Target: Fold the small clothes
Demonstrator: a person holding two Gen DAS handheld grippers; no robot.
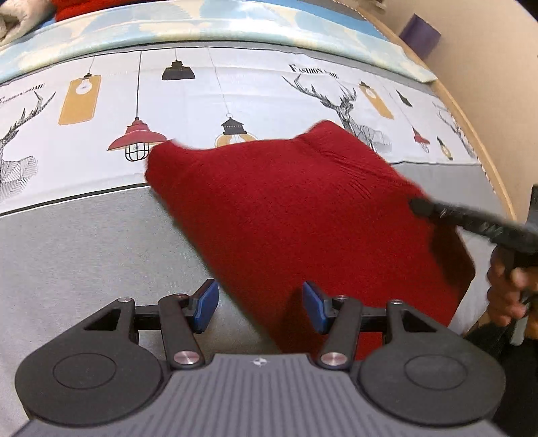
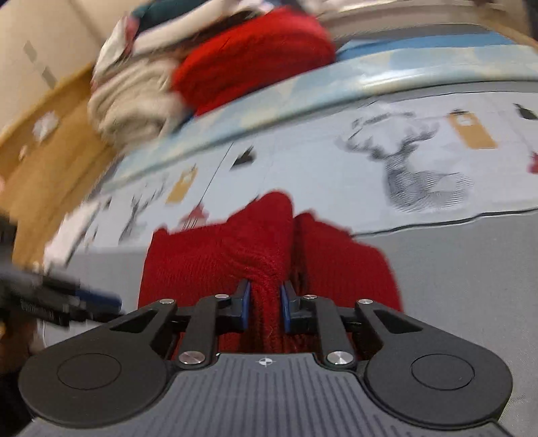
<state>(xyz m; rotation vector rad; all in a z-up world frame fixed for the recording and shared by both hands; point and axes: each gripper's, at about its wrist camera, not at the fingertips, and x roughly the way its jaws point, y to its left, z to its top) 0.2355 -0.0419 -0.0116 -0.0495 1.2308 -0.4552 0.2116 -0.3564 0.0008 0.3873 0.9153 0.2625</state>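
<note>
A dark red knitted garment (image 1: 296, 208) lies on the grey and white printed bedsheet (image 1: 84, 235). My left gripper (image 1: 260, 307) is open, its blue pads on either side of the garment's near edge, gripping nothing. My right gripper (image 2: 265, 307) is shut on a bunched fold of the red garment (image 2: 265, 248) and lifts it off the sheet. In the left wrist view the right gripper (image 1: 420, 206) reaches in from the right and pinches the garment's right edge. In the right wrist view the left gripper (image 2: 111, 301) shows blurred at the left.
A pile of other clothes, bright red (image 2: 252, 57) and beige (image 2: 134, 104), sits at the far end of the bed. A light blue patterned cover (image 1: 235, 27) runs along the back. The wooden bed frame (image 1: 484, 134) borders the right side.
</note>
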